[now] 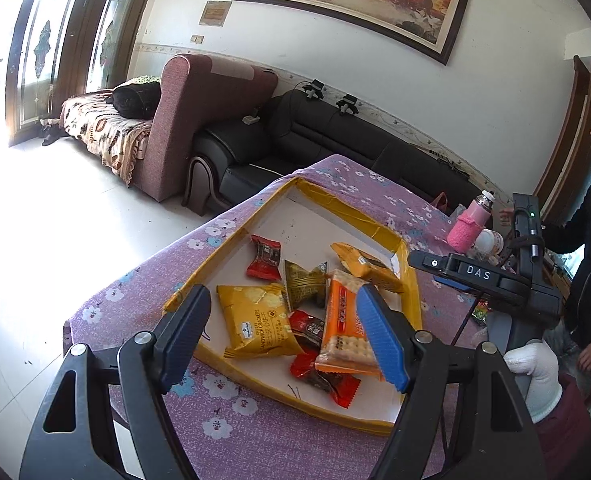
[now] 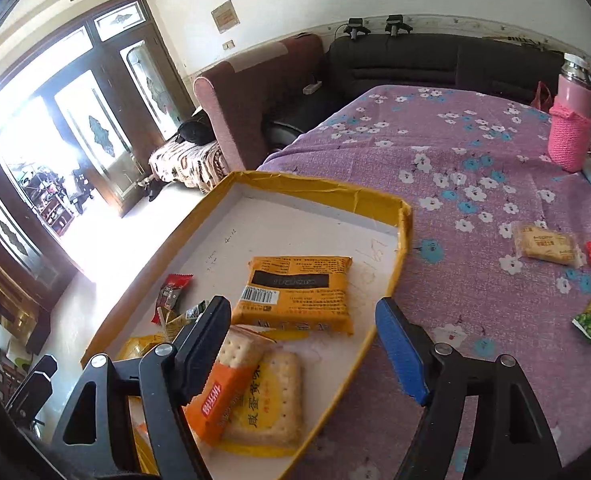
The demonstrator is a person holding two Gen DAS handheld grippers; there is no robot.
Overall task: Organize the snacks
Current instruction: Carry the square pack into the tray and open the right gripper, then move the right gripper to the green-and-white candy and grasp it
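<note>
Seven snack packets [image 1: 260, 320] lie in one yellow-rimmed tray [image 1: 413, 292]; both hand-held grippers, left [image 1: 283, 338] and right [image 2: 303, 344], spread, empty.

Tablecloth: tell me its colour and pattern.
The tablecloth is purple with white and blue flowers, clearest in the right wrist view.

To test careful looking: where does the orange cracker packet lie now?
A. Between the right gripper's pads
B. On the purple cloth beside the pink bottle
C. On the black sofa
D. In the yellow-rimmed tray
D: the orange cracker packet lies among other snacks inside the yellow-rimmed tray, and both grippers' jaws stand open and hold nothing.
</note>
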